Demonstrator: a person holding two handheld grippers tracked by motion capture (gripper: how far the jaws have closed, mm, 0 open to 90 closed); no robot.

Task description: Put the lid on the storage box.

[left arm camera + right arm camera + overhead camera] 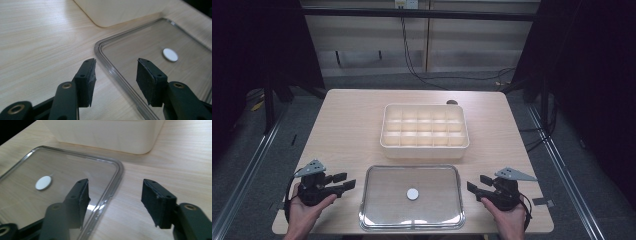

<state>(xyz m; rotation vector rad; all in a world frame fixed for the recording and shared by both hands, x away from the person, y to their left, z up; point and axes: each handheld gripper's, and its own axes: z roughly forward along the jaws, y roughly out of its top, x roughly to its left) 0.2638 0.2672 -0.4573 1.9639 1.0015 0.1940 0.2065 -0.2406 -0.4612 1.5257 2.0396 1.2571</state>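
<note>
1. clear lid [412,218] lying flat at the lower middle of the high view, just in front of the divided box [425,131], white sticker [412,193] at its centre.
2. left gripper [346,181] and right gripper [471,186] flanking its short edges, jaws spread, pinching nothing.
3. probably light, stiff, slick plastic; best pinched at the raised rim, one claw per side.
4. rim ridge [112,72] plain in the left gripper view; box compartments seen from above.

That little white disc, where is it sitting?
The white disc lies mid-lid on the clear lid, at the table's near edge, just in front of the compartment box.
</note>
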